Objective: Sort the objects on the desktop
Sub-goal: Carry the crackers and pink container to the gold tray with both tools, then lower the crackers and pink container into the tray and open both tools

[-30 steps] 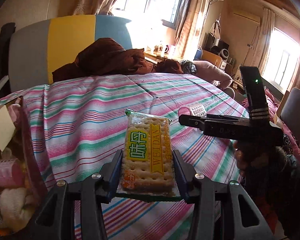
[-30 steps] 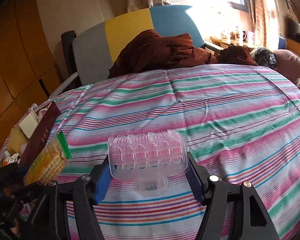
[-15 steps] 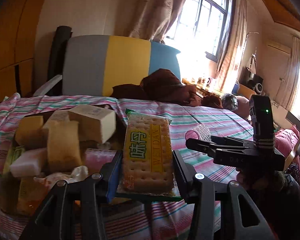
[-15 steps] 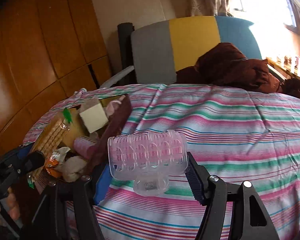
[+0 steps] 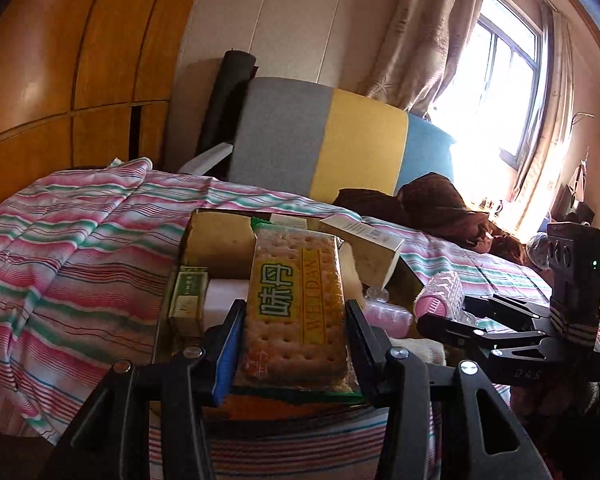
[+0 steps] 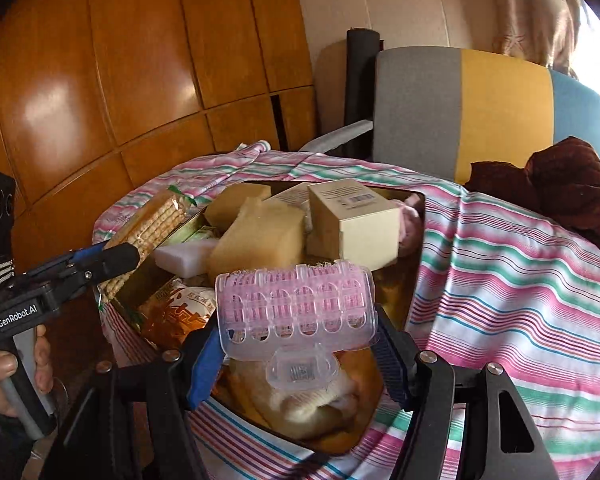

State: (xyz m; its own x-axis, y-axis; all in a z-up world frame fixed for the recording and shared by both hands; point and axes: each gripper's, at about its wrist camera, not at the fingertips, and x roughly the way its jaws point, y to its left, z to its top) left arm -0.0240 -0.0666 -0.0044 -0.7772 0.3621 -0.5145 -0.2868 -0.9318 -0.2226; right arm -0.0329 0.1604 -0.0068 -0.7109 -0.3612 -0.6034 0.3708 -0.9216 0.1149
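Note:
My left gripper (image 5: pixel 292 340) is shut on a yellow cracker packet (image 5: pixel 296 300), held over the near left side of a dark open box (image 6: pixel 414 280) on the striped bedcover. The packet (image 6: pixel 152 232) and left gripper (image 6: pixel 116 258) also show at the box's left rim in the right wrist view. My right gripper (image 6: pixel 300 344) is shut on a pink hair roller with a clear clip (image 6: pixel 296 308), hovering over the box's near end. In the left wrist view the roller (image 5: pixel 440 296) sits in the right gripper (image 5: pixel 446 320) to the right of the box.
The box holds yellow sponges (image 6: pixel 256 236), a beige carton (image 6: pixel 356 224), a white block (image 6: pixel 184 256), a snack bag (image 6: pixel 176 308), another pink roller (image 5: pixel 384 314) and a green-white small box (image 5: pixel 188 296). Behind stand a grey-yellow-blue headboard (image 5: pixel 324 152), brown cloth (image 5: pixel 432 204) and a wooden wardrobe (image 6: pixel 140 80).
Both grippers swung left from the open bedcover to the filled box, carrying the cracker packet and the roller. Each grip is unchanged.

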